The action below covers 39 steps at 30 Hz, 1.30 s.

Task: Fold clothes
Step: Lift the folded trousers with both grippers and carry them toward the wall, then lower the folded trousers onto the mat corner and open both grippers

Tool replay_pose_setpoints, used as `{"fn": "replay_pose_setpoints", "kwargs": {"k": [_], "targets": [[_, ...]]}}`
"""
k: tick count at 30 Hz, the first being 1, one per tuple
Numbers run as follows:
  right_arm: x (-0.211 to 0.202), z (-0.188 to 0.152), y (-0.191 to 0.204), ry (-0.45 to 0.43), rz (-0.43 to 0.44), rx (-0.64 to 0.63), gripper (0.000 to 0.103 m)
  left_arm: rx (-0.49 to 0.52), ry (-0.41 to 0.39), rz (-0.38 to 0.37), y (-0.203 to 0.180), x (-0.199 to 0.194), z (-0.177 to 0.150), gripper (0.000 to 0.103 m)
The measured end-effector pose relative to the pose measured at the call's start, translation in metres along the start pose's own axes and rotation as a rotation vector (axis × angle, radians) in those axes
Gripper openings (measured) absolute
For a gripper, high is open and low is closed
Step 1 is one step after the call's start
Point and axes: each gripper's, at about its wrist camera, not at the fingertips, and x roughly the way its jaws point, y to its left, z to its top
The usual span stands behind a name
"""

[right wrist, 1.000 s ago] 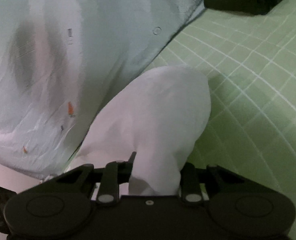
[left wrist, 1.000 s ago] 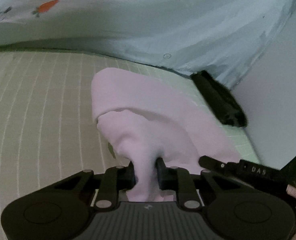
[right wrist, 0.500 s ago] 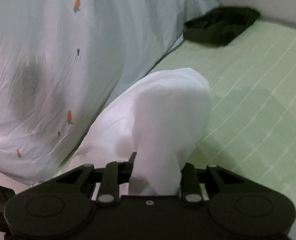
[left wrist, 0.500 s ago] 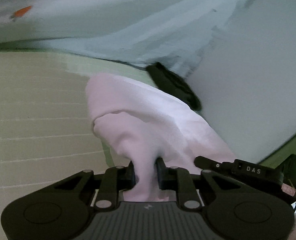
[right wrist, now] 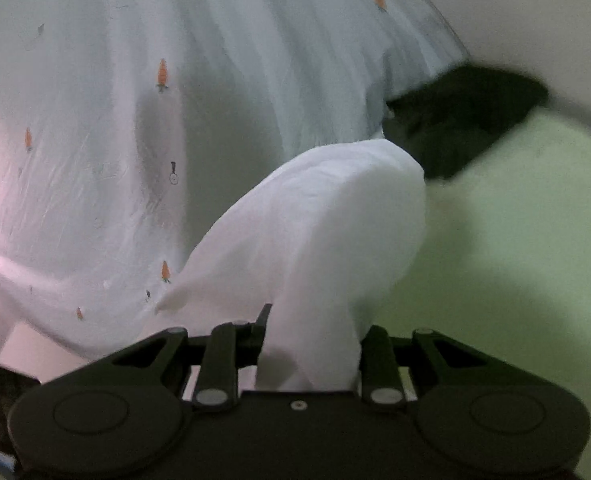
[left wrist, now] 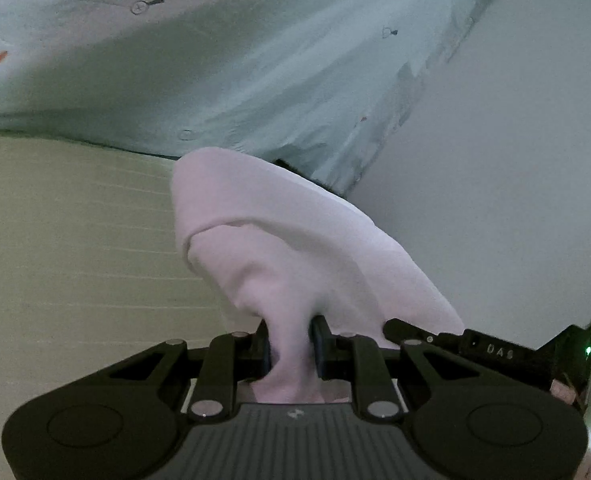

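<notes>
Both hand-held grippers pinch one pale garment (left wrist: 279, 240): we have the left hand-held gripper (left wrist: 291, 344) clamped on a thin neck of cloth, the right hand-held gripper (right wrist: 309, 344) on a thicker bunch, and the fabric domes up above the green bed (left wrist: 67, 248). We judge the narrow left pinch could slip if we pull the two apart, spilling the cloth. Close beyond lie the carrot-print quilt (right wrist: 175, 120) and a dark garment (right wrist: 467, 116), which our hanging cloth could drag across.
</notes>
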Motion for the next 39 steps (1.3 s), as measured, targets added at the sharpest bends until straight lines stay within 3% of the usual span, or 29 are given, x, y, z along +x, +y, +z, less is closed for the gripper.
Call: {"fn": "replay_pose_setpoints", "kwargs": {"k": [7,11,15,27,28,29,30,31,32,34,37,39], "targets": [[-0.035,0.079,-0.045,0.02,-0.003,-0.072,0.025,-0.04,-0.048,0.04,-0.079,0.054,0.003,0.021],[-0.041,0.115,-0.067,-0.016,0.004,-0.114,0.025,0.016,-0.07,0.047,-0.101,0.086,0.024,0.021],[-0.028,0.152,-0.078,-0.045,0.002,-0.146,0.025,0.078,-0.092,0.053,-0.122,0.118,0.045,0.021],[0.07,0.294,-0.083,-0.096,-0.024,-0.414,0.027,0.175,-0.204,0.041,-0.118,0.229,0.162,0.023],[0.082,0.305,-0.087,-0.099,-0.036,-0.435,0.034,0.183,-0.202,0.048,-0.113,0.245,0.171,0.025],[0.098,0.311,-0.091,-0.096,-0.091,-0.466,0.048,0.183,-0.189,0.067,-0.106,0.265,0.177,0.029],[0.114,0.316,-0.095,-0.095,-0.148,-0.497,0.056,0.175,-0.167,0.099,-0.098,0.285,0.182,0.035],[0.126,0.315,-0.097,-0.108,-0.228,-0.529,0.071,0.166,-0.132,0.159,-0.091,0.306,0.185,0.037],[0.138,0.314,-0.099,-0.122,-0.307,-0.561,0.079,0.168,-0.097,0.232,-0.086,0.321,0.186,0.036],[0.153,0.307,-0.102,-0.148,-0.418,-0.626,0.084,0.178,-0.061,0.343,-0.078,0.342,0.183,0.036],[0.159,0.287,-0.107,-0.171,-0.429,-0.657,0.088,0.151,-0.069,0.302,-0.067,0.344,0.168,0.049],[0.165,0.272,-0.117,-0.141,-0.396,-0.618,0.088,0.136,-0.046,0.304,-0.061,0.349,0.162,0.052]]}}
